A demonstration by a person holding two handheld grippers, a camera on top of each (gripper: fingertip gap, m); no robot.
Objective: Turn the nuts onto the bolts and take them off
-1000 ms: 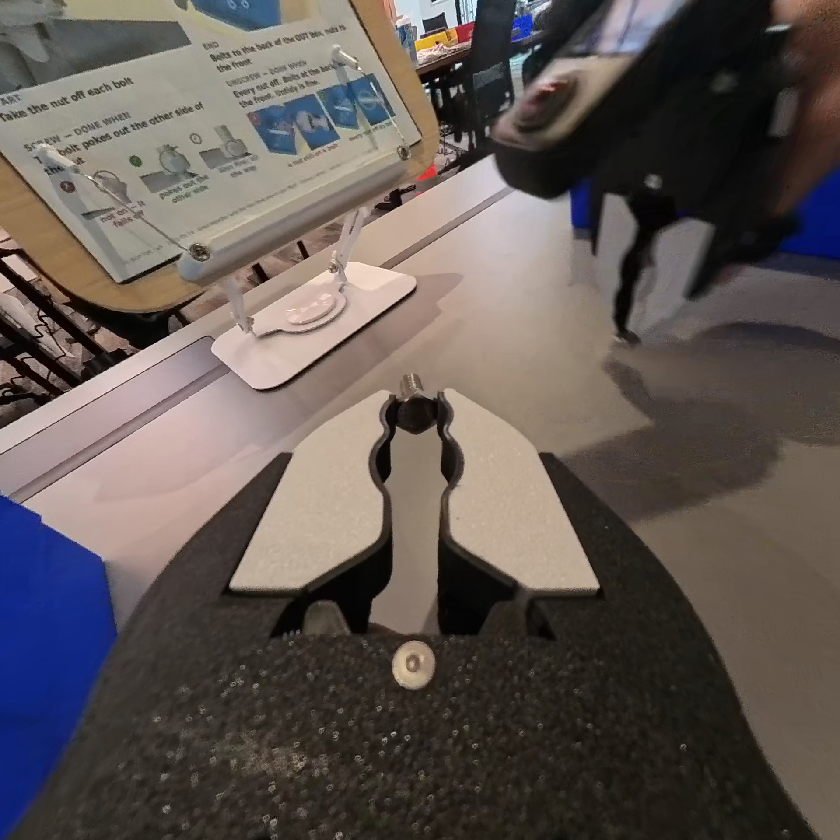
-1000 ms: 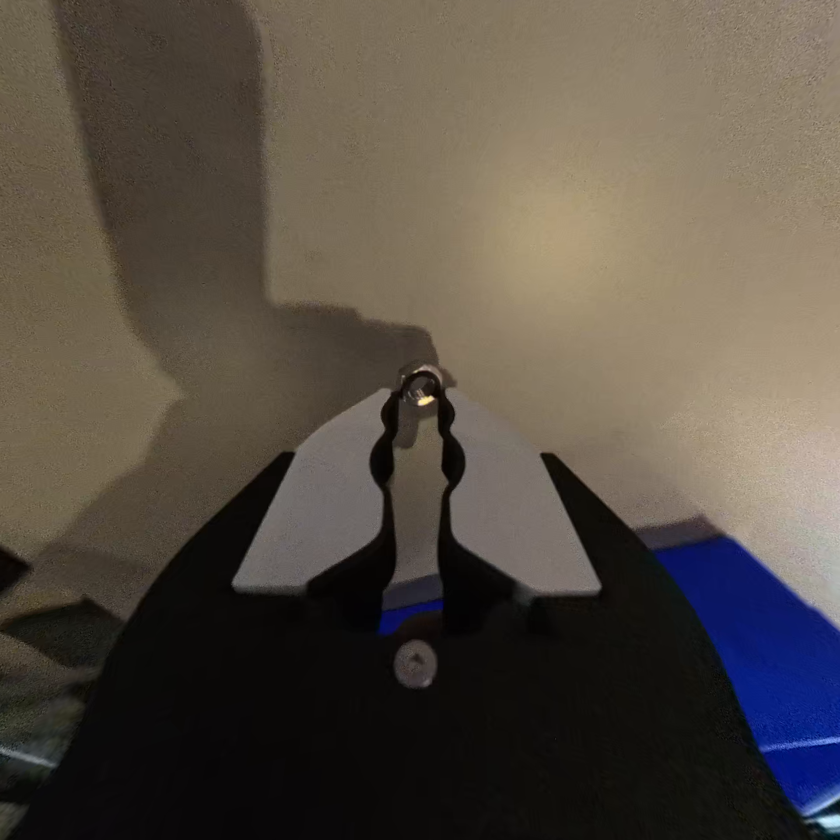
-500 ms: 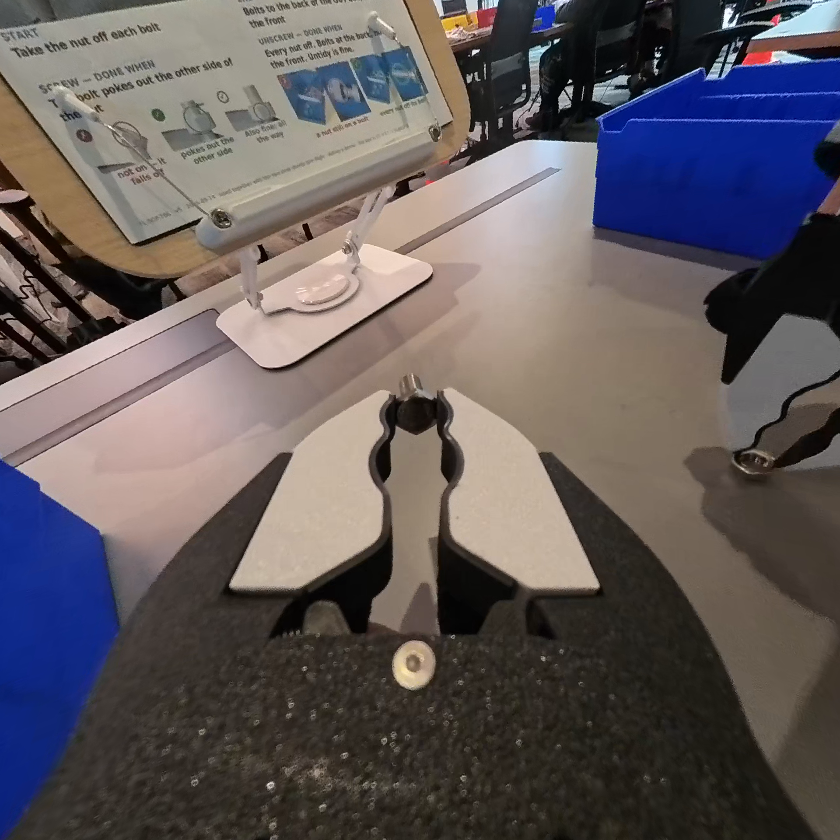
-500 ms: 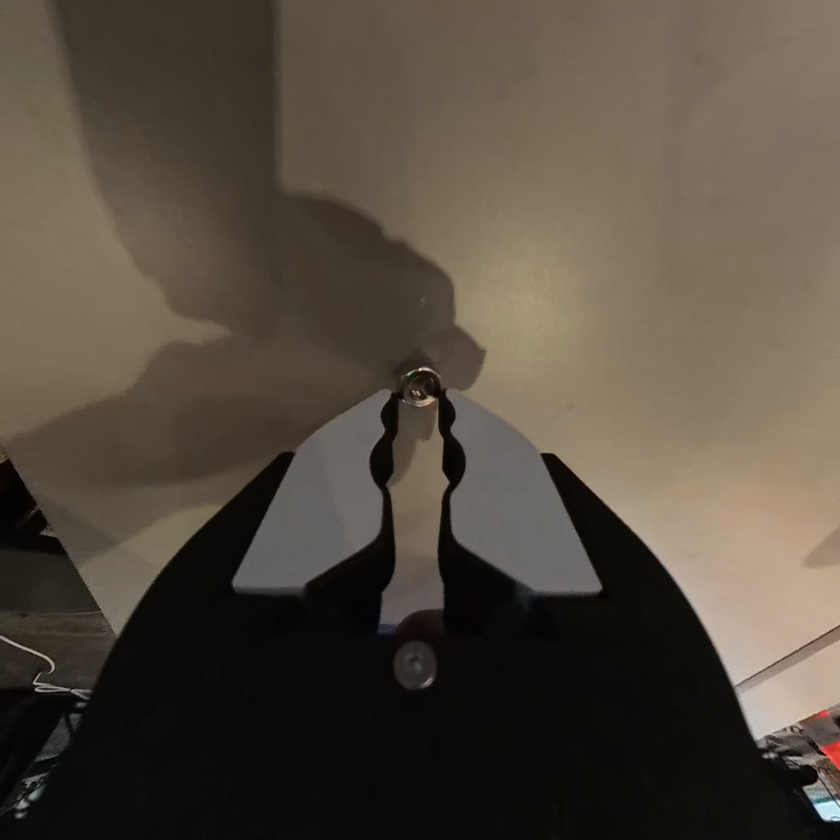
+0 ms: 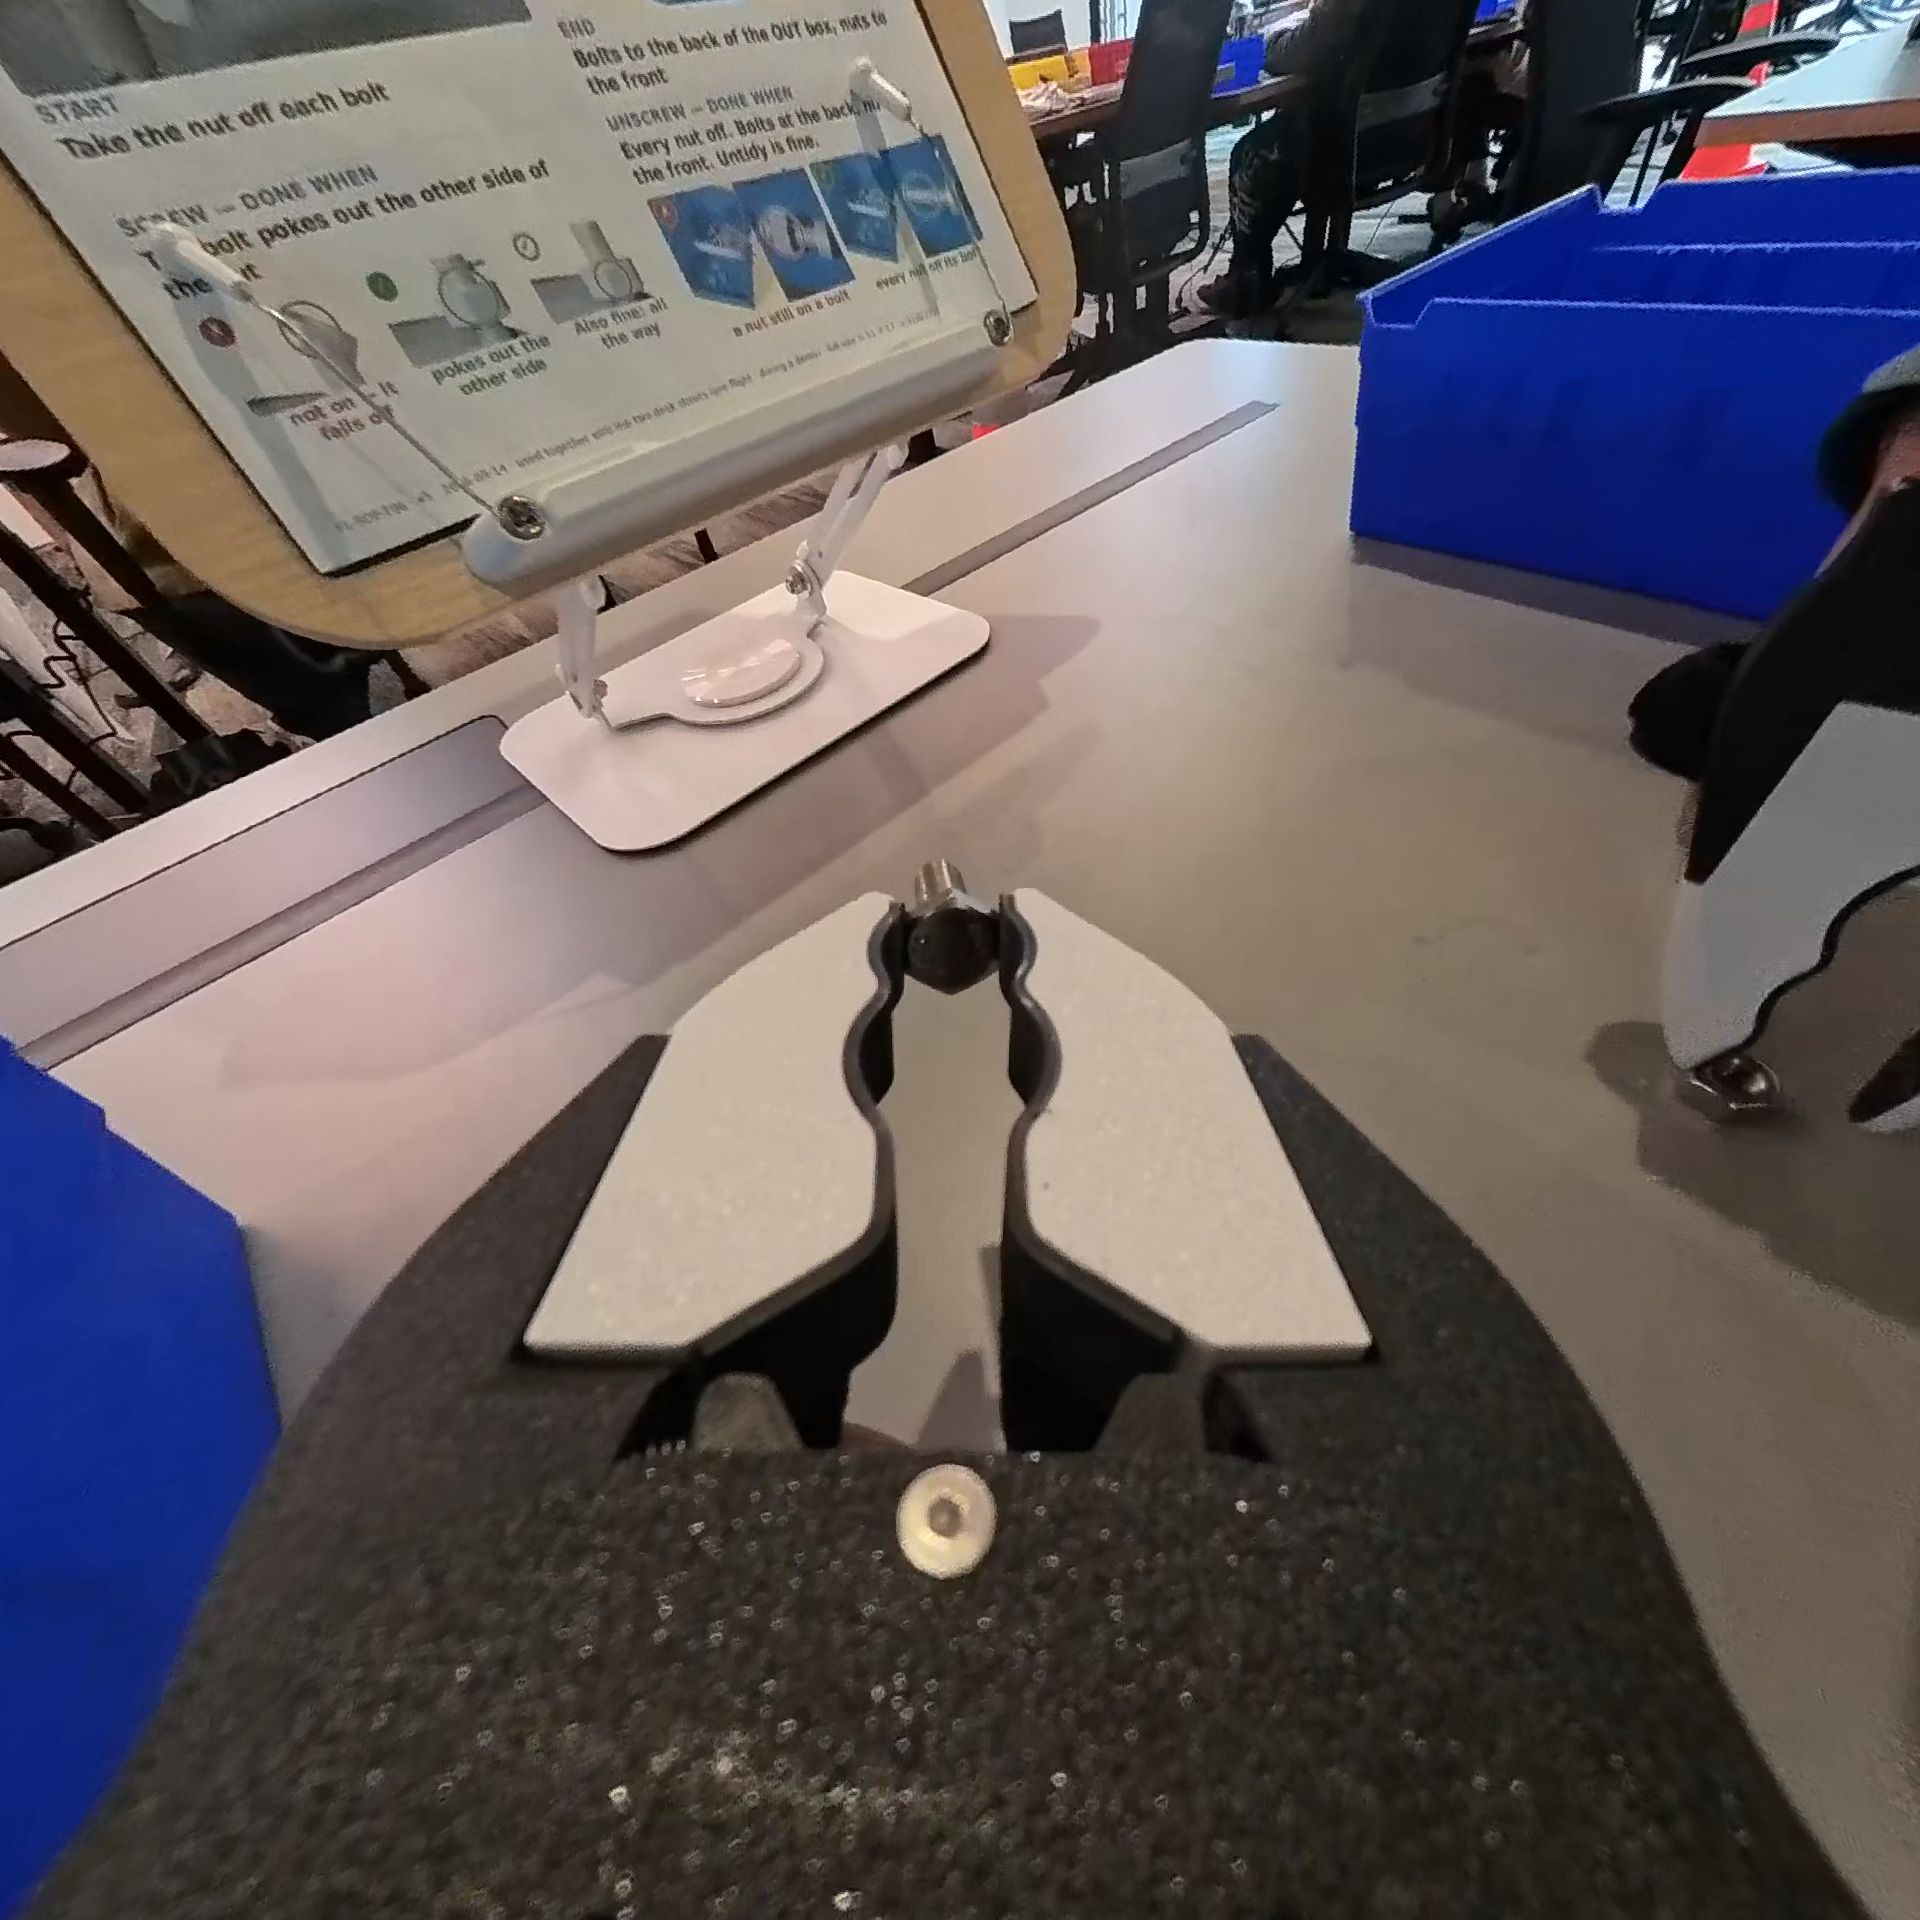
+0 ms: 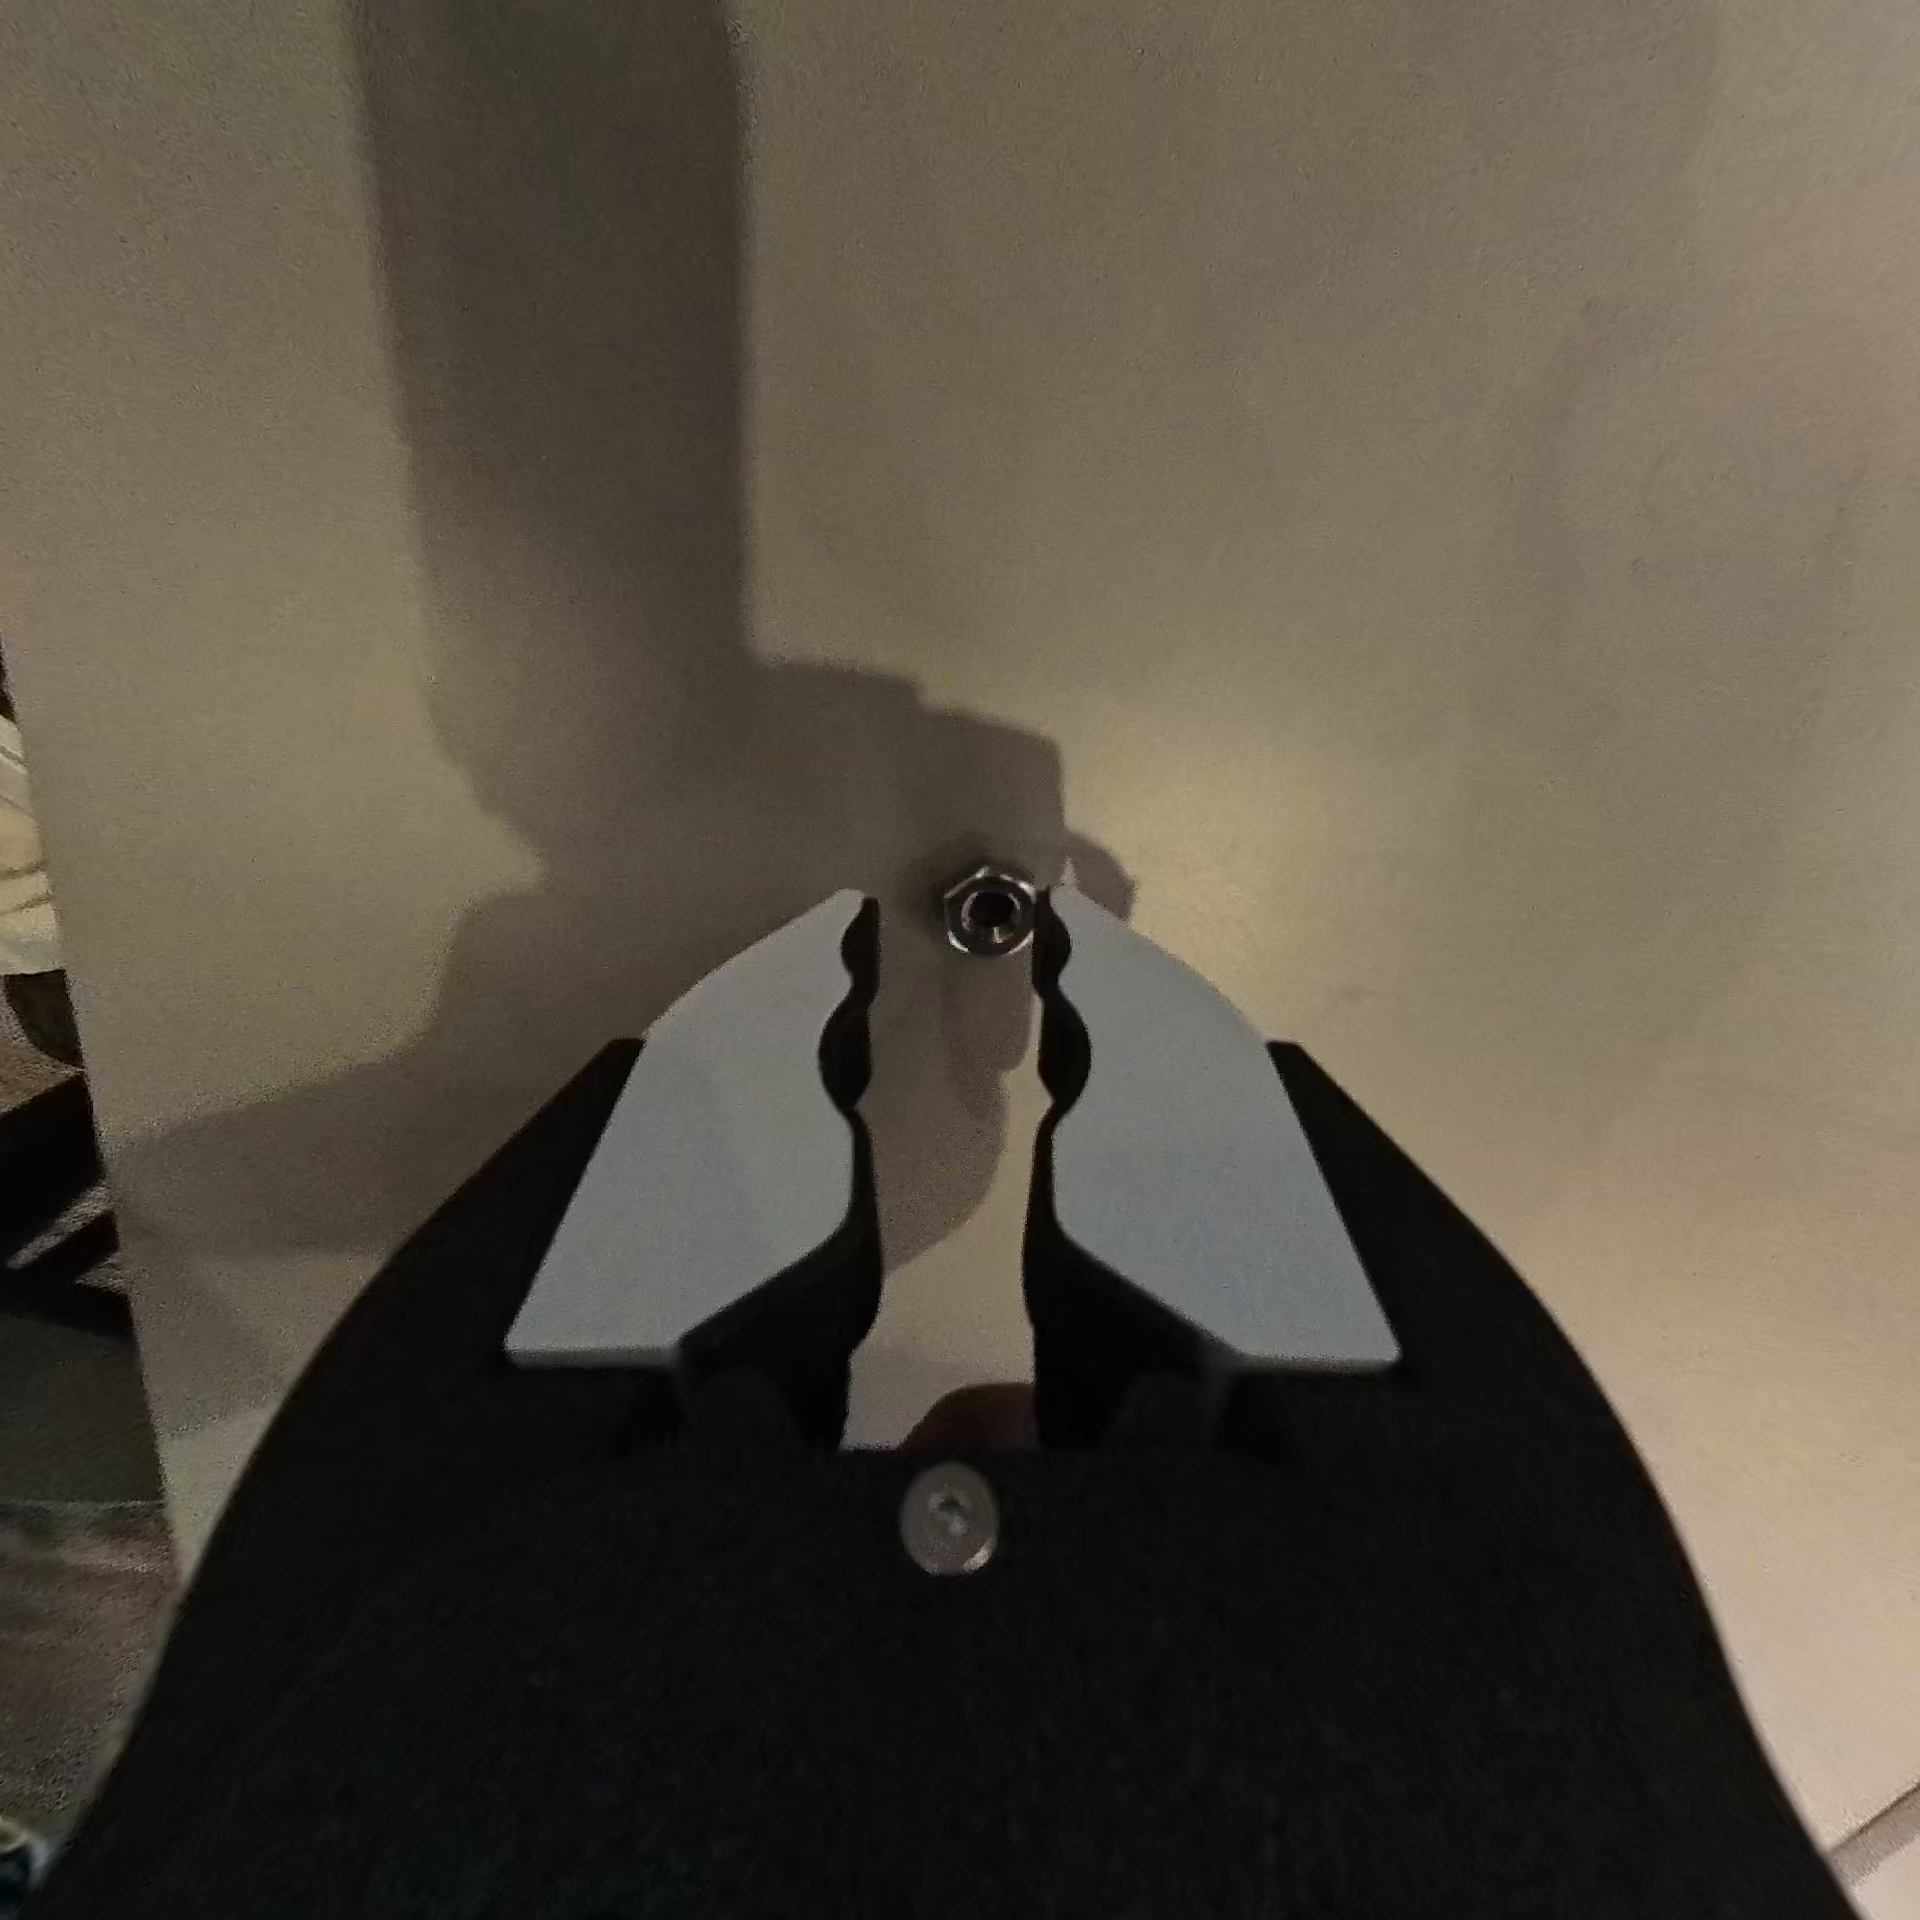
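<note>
The left gripper [image 5: 951, 940] points low across the grey table [image 5: 1299, 831], jaws clamped on a bolt [image 5: 943, 935] at their tips. At three o'clock the right gripper [image 6: 956, 925] points straight down, jaws parted, a nut [image 6: 987, 920] lying on the table between them, against the right finger. A blue bin [image 5: 1621, 416] sits at one o'clock, an instruction board [image 5: 520, 260] at eleven.
</note>
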